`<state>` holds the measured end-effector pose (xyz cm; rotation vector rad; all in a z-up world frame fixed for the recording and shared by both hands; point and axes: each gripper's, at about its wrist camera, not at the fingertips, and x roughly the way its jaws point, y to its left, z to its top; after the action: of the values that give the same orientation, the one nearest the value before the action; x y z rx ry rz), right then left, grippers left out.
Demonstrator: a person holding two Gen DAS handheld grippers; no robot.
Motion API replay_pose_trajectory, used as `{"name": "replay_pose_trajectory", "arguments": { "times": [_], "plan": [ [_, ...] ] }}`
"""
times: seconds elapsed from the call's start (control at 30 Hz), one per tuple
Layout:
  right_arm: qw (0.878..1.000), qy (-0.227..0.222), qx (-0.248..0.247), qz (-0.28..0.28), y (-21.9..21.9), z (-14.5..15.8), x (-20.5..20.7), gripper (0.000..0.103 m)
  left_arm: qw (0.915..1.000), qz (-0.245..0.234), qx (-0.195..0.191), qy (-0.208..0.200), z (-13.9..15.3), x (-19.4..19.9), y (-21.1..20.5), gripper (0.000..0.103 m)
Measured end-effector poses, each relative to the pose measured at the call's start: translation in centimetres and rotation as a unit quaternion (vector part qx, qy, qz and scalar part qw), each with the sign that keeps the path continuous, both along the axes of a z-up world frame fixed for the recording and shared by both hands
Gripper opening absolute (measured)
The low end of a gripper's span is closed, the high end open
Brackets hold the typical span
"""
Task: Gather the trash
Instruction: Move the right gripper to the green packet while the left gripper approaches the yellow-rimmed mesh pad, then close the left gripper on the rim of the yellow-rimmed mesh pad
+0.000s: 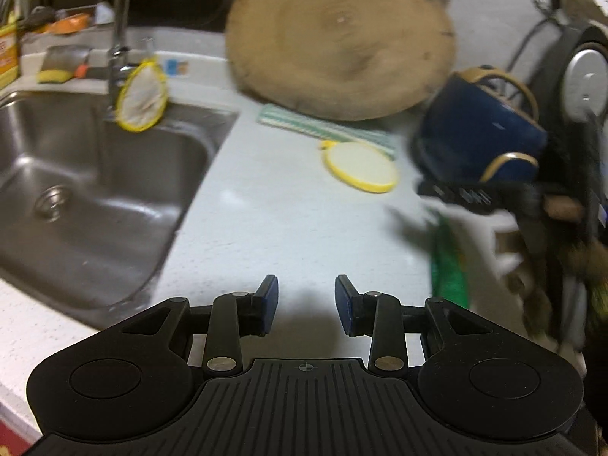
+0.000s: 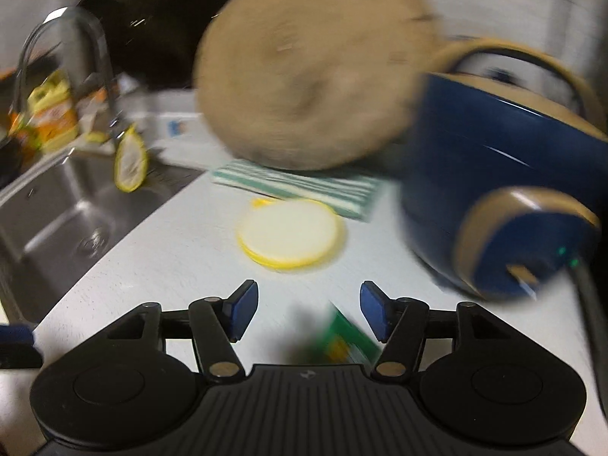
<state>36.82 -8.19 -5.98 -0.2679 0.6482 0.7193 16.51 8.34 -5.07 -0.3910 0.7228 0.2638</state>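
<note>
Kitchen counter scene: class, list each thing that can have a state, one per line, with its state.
Left hand-held gripper: open, empty.
Right hand-held gripper: open, above green wrapper.
Green wrapper: lying on counter.
Yellow-rimmed lid: flat on counter.
Wooden board: leaning upright.
Blue pot: tilted.
Sink: no water visible.

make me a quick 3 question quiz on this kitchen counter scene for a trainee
1. True or false: the left gripper holds the green wrapper.
2. What lies flat on the counter just in front of the striped cloth? A) yellow-rimmed round pad B) fork C) sponge
3. Fill in: the round wooden board leans up behind the ____ cloth.

Key:
1. False; its jaws are open and empty, the wrapper off to its right.
2. A, the yellow-rimmed round pad.
3. Striped.
</note>
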Motion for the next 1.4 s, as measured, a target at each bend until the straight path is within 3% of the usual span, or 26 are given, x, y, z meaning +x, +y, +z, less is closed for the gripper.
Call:
{"name": "replay_pose_trajectory", "arguments": {
  "times": [0.1, 0.3, 0.4, 0.53, 0.8, 0.83, 0.93, 1.17, 1.4],
  "plan": [
    [0.999, 0.008, -0.015, 0.038, 4.5, -0.9, 3.3, 0.065, 0.9998, 0.015, -0.004, 0.01, -0.2, 0.6, 0.1, 0.037],
    [0.998, 0.025, -0.048, 0.021, 10.5, -3.6, 10.1, 0.065, 0.9988, 0.045, -0.007, 0.019, -0.4, 0.6, 0.4, 0.037],
    [0.998, 0.014, -0.06, 0.022, 11.9, -4.7, 11.5, 0.074, 0.9982, 0.054, -0.006, 0.023, -0.6, 0.7, 0.7, 0.037],
    [0.996, 0.064, -0.041, 0.037, 12.0, -4.5, 12.7, 0.072, 0.9982, 0.054, -0.01, 0.024, -0.6, 0.8, 0.6, 0.037],
    [0.986, 0.079, -0.053, 0.136, 8.5, -3.9, 6.0, 0.049, 0.999, 0.026, -0.02, 0.031, -1.1, 2.1, 0.1, 0.037],
    [0.984, 0.088, -0.049, 0.146, 7.7, -3.7, 4.8, 0.042, 0.9991, 0.02, -0.02, 0.032, -1.1, 2.3, -0.1, 0.037],
    [0.977, 0.126, -0.028, 0.169, 5.2, -3.2, 1.7, 0.039, 0.9992, -0.002, -0.021, 0.034, -1.1, 2.7, -0.7, 0.037],
    [0.97, 0.182, 0.015, 0.16, -0.1, -3.5, -4.1, 0.039, 0.9977, -0.037, -0.051, 0.022, -2.1, 1.5, -0.8, 0.037],
    [0.986, 0.138, 0.012, 0.092, -2.2, -3.9, -7.8, 0.039, 0.9972, -0.042, -0.056, 0.028, -3.7, 0.7, 0.5, 0.037]
  ]
}}
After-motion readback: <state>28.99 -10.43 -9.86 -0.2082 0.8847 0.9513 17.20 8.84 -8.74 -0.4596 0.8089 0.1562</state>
